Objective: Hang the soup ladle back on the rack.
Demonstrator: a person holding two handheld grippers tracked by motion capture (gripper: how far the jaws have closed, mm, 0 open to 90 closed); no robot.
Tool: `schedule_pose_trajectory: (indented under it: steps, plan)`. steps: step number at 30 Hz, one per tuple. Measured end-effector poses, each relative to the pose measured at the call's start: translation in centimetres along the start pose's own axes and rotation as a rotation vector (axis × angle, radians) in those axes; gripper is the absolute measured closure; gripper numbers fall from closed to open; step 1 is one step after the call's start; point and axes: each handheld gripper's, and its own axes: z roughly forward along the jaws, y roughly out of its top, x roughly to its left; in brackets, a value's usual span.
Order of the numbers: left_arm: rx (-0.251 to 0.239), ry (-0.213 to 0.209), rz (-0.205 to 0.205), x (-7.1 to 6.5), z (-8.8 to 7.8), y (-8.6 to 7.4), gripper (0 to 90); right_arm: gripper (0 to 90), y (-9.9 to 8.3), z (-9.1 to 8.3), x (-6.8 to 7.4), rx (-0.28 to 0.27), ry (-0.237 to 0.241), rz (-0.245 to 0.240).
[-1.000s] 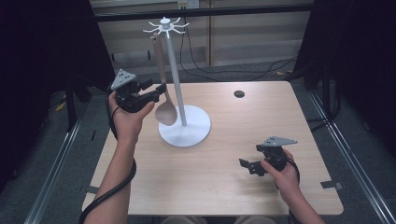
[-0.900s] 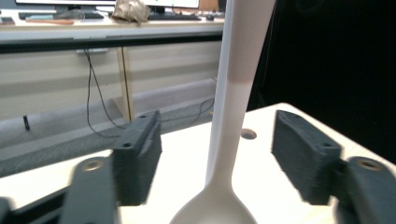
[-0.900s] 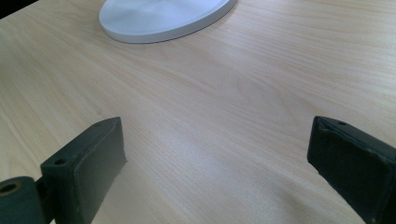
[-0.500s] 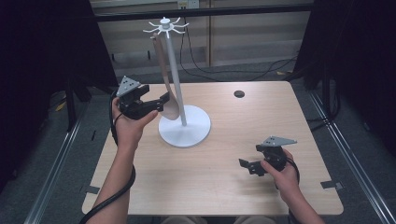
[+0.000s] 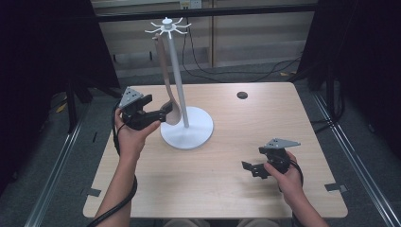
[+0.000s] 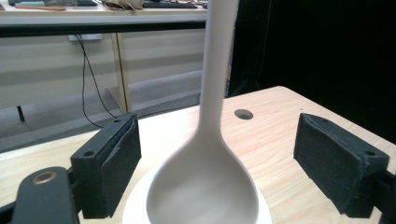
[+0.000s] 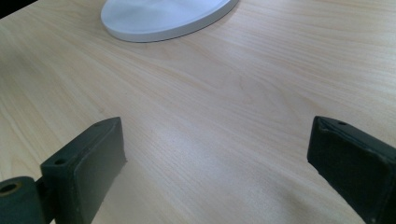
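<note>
The spoon [image 5: 166, 75] hangs from a hook at the crown of the white stand [image 5: 176, 66], handle up, its bowl down beside the pole and just above the round base (the hook appears to carry its full weight). The left gripper [image 5: 163, 113] sits at the bowl on the side away from the pole; its jaws have just been opening and now stand wide, pads clear of the bowl [image 6: 203, 186] between them, so the spoon is released. The right gripper [image 5: 250, 169] rests low over the table [image 5: 227, 189], well apart from the stand's base [image 7: 163, 14], jaws spread, holding nothing, presumably parked clear.
</note>
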Motion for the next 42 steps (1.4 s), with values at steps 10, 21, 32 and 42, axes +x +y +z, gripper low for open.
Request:
schedule_pose_trajectory:
  steps: [10, 21, 32, 42]
  plan:
    - [0.005, -0.005, -0.004, -0.1, -0.2, -1.3, 14.3, 3.7, 0.0, 0.0, 0.0, 0.001, 0.001, -0.002]
    - [0.025, -0.009, -0.022, -0.1, -0.6, -3.9, 14.3, 3.7, 0.0, 0.0, 0.1, 0.004, 0.001, 0.0]
    - [0.044, 0.001, -0.031, 0.3, -0.9, -5.9, 14.3, 3.6, -0.1, 0.0, 0.1, 0.007, 0.0, -0.006]
    - [0.059, -0.002, -0.039, 0.4, -1.2, -8.0, 14.2, 3.7, -0.1, 0.1, 0.1, 0.009, 0.003, -0.012]
